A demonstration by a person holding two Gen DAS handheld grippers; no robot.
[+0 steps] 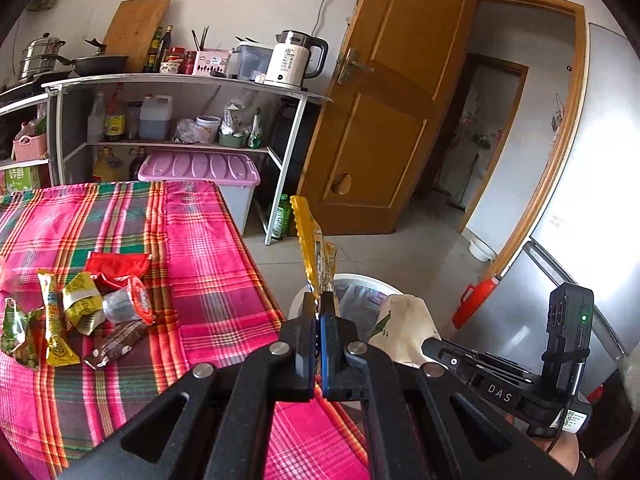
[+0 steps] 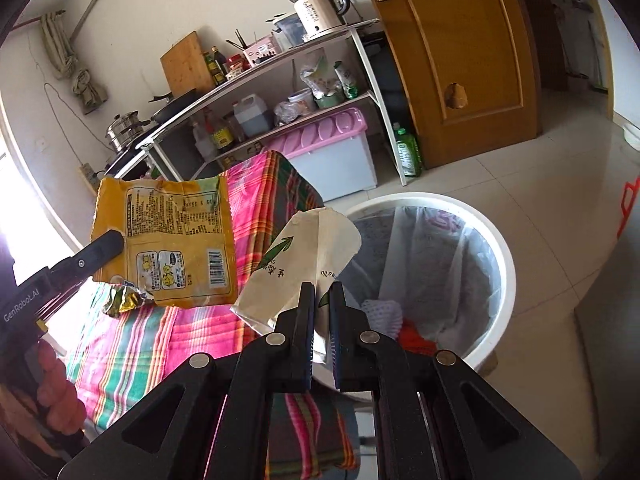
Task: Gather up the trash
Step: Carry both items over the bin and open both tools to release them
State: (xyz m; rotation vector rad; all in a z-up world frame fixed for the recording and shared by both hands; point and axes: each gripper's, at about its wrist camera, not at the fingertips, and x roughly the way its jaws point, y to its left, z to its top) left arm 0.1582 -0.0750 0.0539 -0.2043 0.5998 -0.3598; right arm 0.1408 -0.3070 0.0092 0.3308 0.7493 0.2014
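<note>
You are in a kitchen: a wooden door (image 1: pixel 392 92) fills the upper centre of the left wrist view, a white shelf rack (image 1: pixel 180 80) with a kettle (image 1: pixel 294 58) sits at upper left, and a table under a pink plaid cloth (image 1: pixel 224 264) occupies the lower left.

Your left gripper (image 1: pixel 318 300) is clenched on a yellow wrapper (image 1: pixel 310 236), which stands edge-on and upright above the fingertips at frame centre. In the right wrist view the same wrapper (image 2: pixel 172 240) appears flat-faced at centre left (barcode and printed panel facing the camera), pinched at its left edge by the left gripper (image 2: pixel 110 242).

Your right gripper (image 2: pixel 322 294) is closed on a white paper cup (image 2: pixel 304 256), crushed and tilted, with a green arrow mark. The cup sits at frame centre, over the near rim of the bin.

The bin (image 2: pixel 506 264) is white, lined with a clear bag, and stands on the tiled floor just beside the table edge, right of centre. It already holds white and red scraps.

More trash (image 1: pixel 80 312) lies on the cloth at the left edge of the left wrist view: several snack wrappers and a small clear cup.
</note>
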